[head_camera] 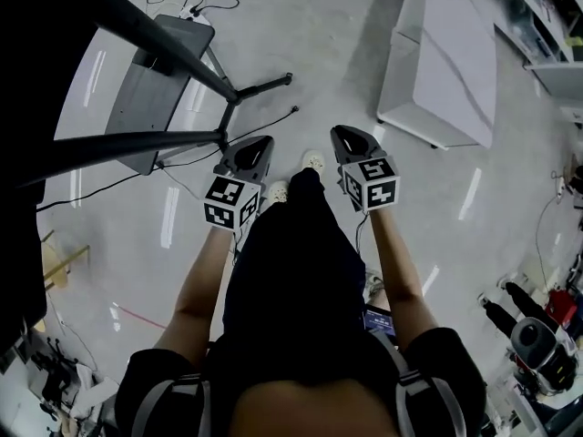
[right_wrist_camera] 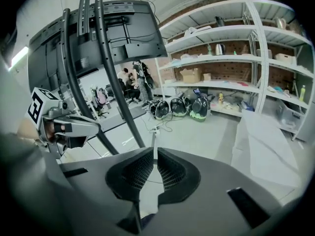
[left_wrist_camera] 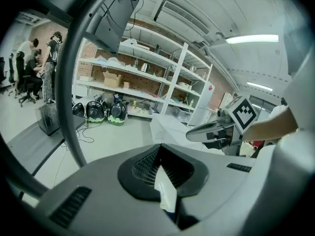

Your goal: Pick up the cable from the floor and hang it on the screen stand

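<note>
A thin black cable lies on the pale floor, running left under the screen stand's leg. Both grippers hover above the floor just short of it, side by side in front of the person's shoes. The left gripper has its jaws together with nothing between them. The right gripper is also shut and empty, with only a thin slit between its pads. The stand's dark posts carry the screen up at the left. Each gripper shows in the other's view, the left one and the right one.
A white table stands at the upper right. The stand's grey base and splayed legs fill the left. Shelving lines the far wall, with black and green helmets and loose cords on the floor below. People sit at the back.
</note>
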`<state>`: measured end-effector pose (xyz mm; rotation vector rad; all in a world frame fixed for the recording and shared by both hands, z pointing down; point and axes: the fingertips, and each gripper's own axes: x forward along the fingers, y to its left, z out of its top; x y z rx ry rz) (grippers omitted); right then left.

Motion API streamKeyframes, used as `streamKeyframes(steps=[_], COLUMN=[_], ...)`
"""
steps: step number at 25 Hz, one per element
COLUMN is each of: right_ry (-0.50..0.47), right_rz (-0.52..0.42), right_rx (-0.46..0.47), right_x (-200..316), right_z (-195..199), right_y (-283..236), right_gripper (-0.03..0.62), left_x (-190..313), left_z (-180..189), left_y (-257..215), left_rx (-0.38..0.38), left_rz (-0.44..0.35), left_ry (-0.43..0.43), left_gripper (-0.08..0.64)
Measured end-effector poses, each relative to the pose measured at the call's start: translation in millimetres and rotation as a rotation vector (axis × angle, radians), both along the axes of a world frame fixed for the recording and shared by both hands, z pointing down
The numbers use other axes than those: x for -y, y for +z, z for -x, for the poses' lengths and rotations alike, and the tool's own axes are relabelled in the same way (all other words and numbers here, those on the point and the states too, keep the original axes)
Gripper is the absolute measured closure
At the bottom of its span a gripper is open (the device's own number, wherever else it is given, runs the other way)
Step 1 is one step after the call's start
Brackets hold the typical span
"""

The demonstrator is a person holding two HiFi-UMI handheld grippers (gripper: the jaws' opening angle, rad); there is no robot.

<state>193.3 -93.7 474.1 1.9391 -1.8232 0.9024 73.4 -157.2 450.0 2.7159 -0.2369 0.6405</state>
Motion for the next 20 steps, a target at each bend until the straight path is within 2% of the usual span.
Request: streamKeyframes(steps=[5, 16, 20], right_ry=[-0.072, -0.124, -0.131], right_rz=[0.006, 0.026, 0.037], right_rx=[0.015, 0.086, 0.092], right_x=[24, 64, 68], right_z=[-17, -45, -50], right_y=[27, 120, 145], right_gripper=[0.565, 0.565, 0.565], left_x=[12, 35, 41], left_z=[-19, -65, -65], left_y=[37, 136, 161], left_rx=[0.032, 0.086, 0.104], left_rz=[0.024, 0.066, 0.069], left_ry=[0.000, -0.008, -0.013], left_gripper=[0.552, 0.552, 0.552])
